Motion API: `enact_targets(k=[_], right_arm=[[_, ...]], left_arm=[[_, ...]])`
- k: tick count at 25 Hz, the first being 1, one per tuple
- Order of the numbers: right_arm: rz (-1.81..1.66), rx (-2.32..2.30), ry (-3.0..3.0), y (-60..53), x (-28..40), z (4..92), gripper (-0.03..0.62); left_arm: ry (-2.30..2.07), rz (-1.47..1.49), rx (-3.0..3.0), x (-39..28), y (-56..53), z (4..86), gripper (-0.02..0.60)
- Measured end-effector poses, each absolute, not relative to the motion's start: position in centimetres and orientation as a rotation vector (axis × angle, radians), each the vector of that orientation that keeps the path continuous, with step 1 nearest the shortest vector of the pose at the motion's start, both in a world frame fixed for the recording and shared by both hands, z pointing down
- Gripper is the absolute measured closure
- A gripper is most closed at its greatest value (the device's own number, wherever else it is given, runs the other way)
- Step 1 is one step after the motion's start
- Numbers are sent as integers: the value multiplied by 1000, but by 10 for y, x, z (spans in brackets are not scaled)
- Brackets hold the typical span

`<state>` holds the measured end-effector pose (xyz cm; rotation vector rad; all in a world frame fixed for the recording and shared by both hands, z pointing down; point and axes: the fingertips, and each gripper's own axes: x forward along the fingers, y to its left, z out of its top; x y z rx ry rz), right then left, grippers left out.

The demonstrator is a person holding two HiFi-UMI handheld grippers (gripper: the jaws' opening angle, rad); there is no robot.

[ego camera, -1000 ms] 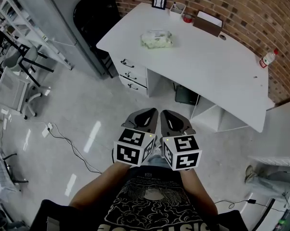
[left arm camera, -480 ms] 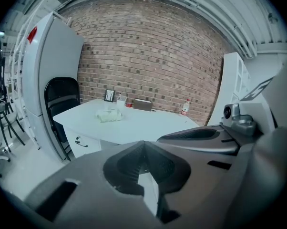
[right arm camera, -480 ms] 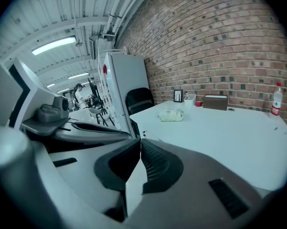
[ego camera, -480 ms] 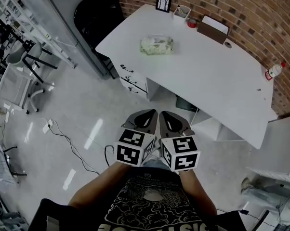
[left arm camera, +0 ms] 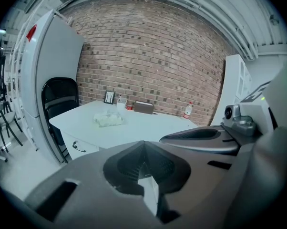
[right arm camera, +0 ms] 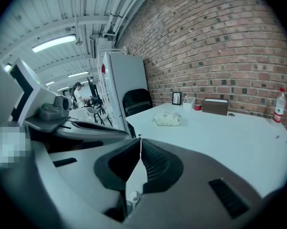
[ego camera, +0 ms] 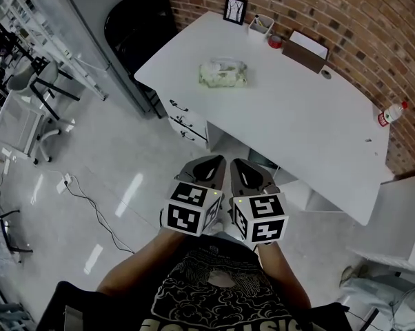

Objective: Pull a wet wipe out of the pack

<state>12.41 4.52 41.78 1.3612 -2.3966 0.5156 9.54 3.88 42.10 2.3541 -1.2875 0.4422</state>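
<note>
Currently the pack of wet wipes (ego camera: 223, 74) lies flat on the desk (ego camera: 297, 109), toward the desk end nearest the chair (ego camera: 135, 19). The left gripper (ego camera: 206, 169) and right gripper (ego camera: 249, 173) hang side by side, well apart from the desk. Each has its jaws together, tip against tip.

The pack of wet wipes (ego camera: 223, 74) is a soft, pale pouch, whitish with a light green tone, and its plastic skin looks wrinkled and a little shiny. It lies flat on the white desk (ego camera: 297, 109), with its long side about parallel to the desk's front edge. It is in the left part of the desk, closer to the left end than to the middle, and stands alone with bare desk surface all around. Its opening is too small to make out.
</note>
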Motion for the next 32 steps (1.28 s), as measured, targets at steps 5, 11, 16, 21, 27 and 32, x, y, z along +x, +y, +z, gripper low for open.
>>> enact_targets(k=[5, 11, 16, 21, 27, 32], right_arm=[[517, 1365, -2387, 17, 123, 418, 574], [545, 1369, -2367, -30, 113, 418, 574], [563, 1392, -2330, -69, 99, 421, 574], [581, 1443, -2282, -109, 84, 418, 574], [590, 1514, -2229, -155, 69, 417, 574], [594, 1574, -2186, -186, 61, 420, 574]], left_arm=[[-1269, 430, 2366, 97, 8, 421, 569], [-1235, 438, 2368, 88, -39, 420, 569], [-1189, 449, 2369, 73, -78, 423, 569], [-1127, 465, 2392, 58, -119, 422, 569], [-1054, 464, 2437, 44, -165, 419, 569], [-1006, 459, 2461, 33, -192, 420, 569]])
